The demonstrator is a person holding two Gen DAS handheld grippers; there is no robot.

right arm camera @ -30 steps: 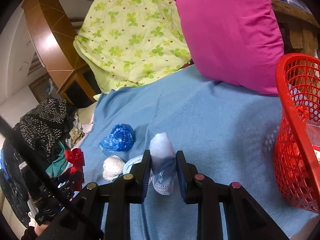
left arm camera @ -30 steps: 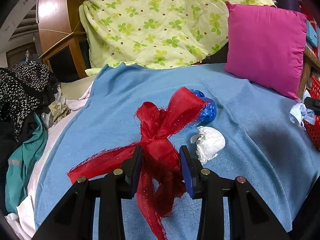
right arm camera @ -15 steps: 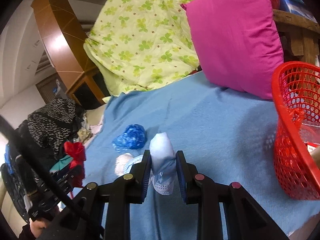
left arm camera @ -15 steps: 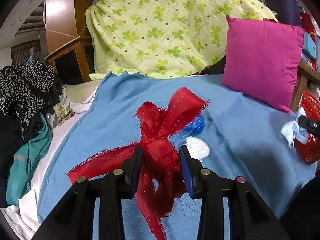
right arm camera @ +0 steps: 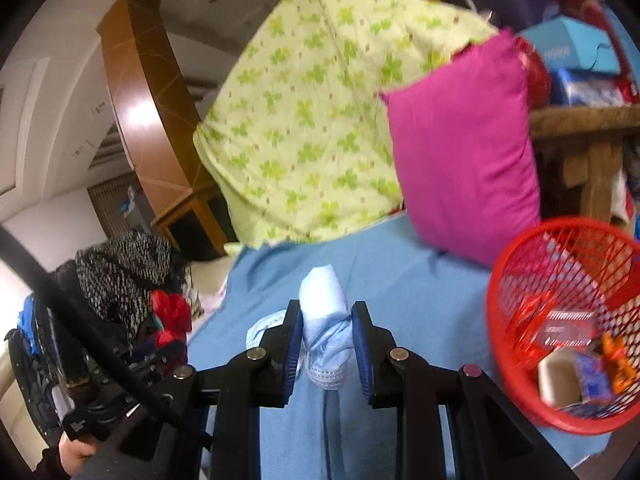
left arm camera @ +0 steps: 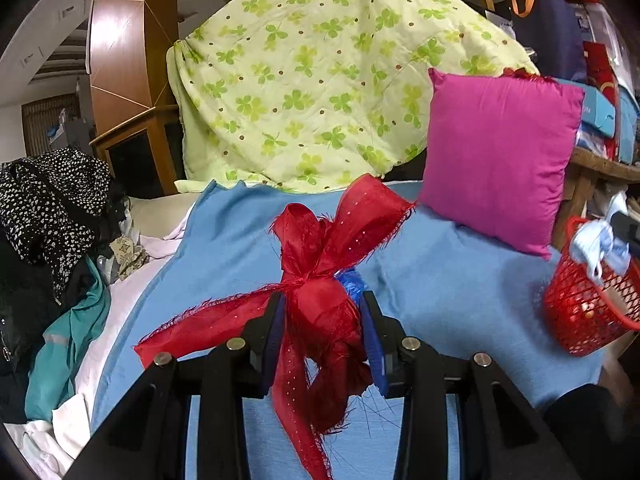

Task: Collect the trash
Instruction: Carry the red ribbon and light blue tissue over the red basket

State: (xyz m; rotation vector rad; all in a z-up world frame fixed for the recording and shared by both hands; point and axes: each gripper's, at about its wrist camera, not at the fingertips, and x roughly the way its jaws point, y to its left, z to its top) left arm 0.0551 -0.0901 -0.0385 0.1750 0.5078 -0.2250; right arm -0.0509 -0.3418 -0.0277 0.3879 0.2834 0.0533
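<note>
My left gripper (left arm camera: 322, 320) is shut on a red ribbon bow (left arm camera: 320, 264) and holds it above the blue blanket (left arm camera: 448, 280). A blue plastic scrap (left arm camera: 349, 282) peeks out behind the bow. My right gripper (right arm camera: 325, 330) is shut on a crumpled pale blue face mask (right arm camera: 323, 316), raised left of the red mesh basket (right arm camera: 560, 324). The basket holds several bits of trash. In the left wrist view the basket (left arm camera: 584, 312) stands at the right, with the mask (left arm camera: 598, 246) over its rim. The bow also shows at the left of the right wrist view (right arm camera: 170, 312).
A magenta pillow (left arm camera: 500, 160) and a green clover-print quilt (left arm camera: 320, 72) stand at the back of the bed. A pile of dark and teal clothes (left arm camera: 52, 240) lies on the left. Wooden shelves with boxes (right arm camera: 580, 80) stand behind the basket.
Both grippers have risen and moved towards the basket with their loads. The white wad and blue plastic on the blanket have dropped out of sight. The basket's inside now shows.
</note>
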